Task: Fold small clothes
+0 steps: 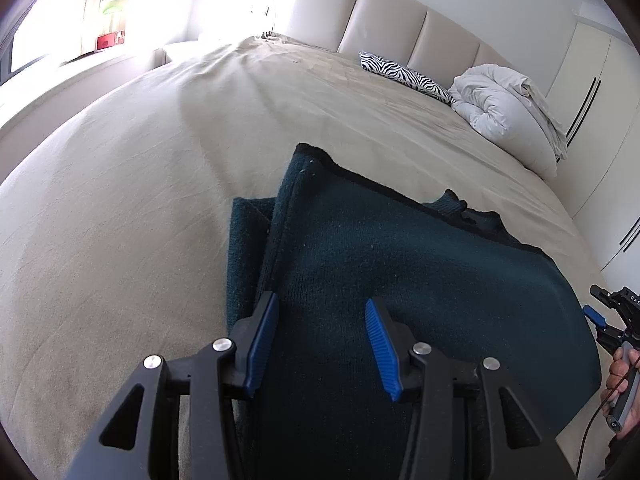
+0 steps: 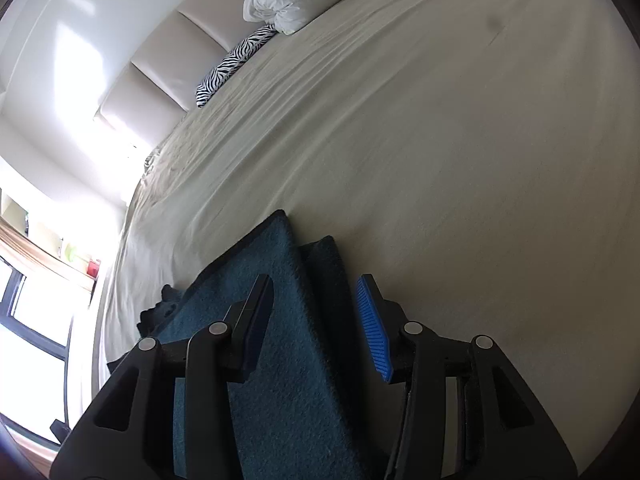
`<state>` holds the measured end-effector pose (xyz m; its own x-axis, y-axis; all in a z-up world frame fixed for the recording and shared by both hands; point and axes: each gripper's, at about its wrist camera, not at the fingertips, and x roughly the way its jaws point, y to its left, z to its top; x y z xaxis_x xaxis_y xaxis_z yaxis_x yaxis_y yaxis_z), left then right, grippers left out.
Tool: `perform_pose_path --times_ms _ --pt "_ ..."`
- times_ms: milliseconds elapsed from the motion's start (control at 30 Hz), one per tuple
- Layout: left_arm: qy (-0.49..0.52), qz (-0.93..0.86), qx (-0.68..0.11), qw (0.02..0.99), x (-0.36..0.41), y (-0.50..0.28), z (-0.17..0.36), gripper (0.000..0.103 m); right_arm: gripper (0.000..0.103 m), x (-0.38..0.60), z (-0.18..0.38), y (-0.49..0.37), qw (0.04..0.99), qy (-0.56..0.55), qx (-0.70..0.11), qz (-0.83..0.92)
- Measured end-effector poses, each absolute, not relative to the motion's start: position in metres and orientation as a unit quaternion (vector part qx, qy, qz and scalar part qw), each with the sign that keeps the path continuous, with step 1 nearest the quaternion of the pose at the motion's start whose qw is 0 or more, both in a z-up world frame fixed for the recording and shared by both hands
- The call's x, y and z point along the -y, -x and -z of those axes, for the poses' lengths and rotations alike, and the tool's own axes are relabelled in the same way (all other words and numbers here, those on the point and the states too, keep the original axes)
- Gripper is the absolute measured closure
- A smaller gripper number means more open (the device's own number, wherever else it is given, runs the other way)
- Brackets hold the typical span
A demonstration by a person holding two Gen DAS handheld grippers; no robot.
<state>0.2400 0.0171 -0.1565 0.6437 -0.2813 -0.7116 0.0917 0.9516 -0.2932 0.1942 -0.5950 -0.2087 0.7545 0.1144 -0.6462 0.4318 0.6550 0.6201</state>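
Observation:
A dark teal knitted garment (image 1: 400,280) with black trim lies on the beige bed sheet (image 1: 120,200), its side parts folded in over the body. My left gripper (image 1: 322,300) hovers low over its near left part, jaws apart, the knit showing between the blue pads (image 1: 380,336) with no pinch visible. In the right wrist view the same garment (image 2: 280,320) runs up between the fingers of my right gripper (image 2: 316,284). That gripper's jaws also stand apart: the right pad (image 2: 374,328) is off the cloth edge, over the sheet. The right gripper (image 1: 596,316) also appears at the left wrist view's far right edge.
A zebra-print pillow (image 1: 404,74) and a rolled white duvet (image 1: 508,108) lie by the padded headboard (image 1: 360,12). White wardrobe doors (image 1: 592,92) stand to the right, and a bright window with a sill (image 1: 80,52) to the left. A person's hand (image 1: 624,380) holds the right gripper's handle.

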Motion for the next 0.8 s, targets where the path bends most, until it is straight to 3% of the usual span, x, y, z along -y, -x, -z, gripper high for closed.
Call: perform_pose_path --times_ms 133,267,333,400,600,800 --pt "0.127 0.1 -0.405 0.9 -0.022 -0.232 0.157 0.055 0.06 0.544 0.188 -0.176 0.852 -0.402 -0.335 -0.026" --pt "0.131 0.09 -0.406 0.9 -0.028 -0.223 0.158 0.055 0.06 0.475 0.196 -0.178 0.839 -0.353 -0.391 -0.134" --pt "0.125 0.08 -0.411 0.9 -0.03 -0.218 0.156 0.055 0.06 0.463 0.213 -0.176 0.831 -0.349 -0.417 -0.117" --pt "0.13 0.068 -0.423 0.894 -0.037 -0.212 0.157 0.046 0.063 0.474 0.227 -0.169 0.823 -0.382 -0.407 -0.103" --pt "0.15 0.079 -0.412 0.896 -0.045 -0.176 0.147 0.045 0.058 0.524 0.213 -0.13 0.829 -0.415 -0.374 -0.02" --pt "0.141 0.073 -0.415 0.896 -0.044 -0.168 0.154 0.059 0.058 0.494 0.179 -0.102 0.863 -0.336 -0.375 -0.031"
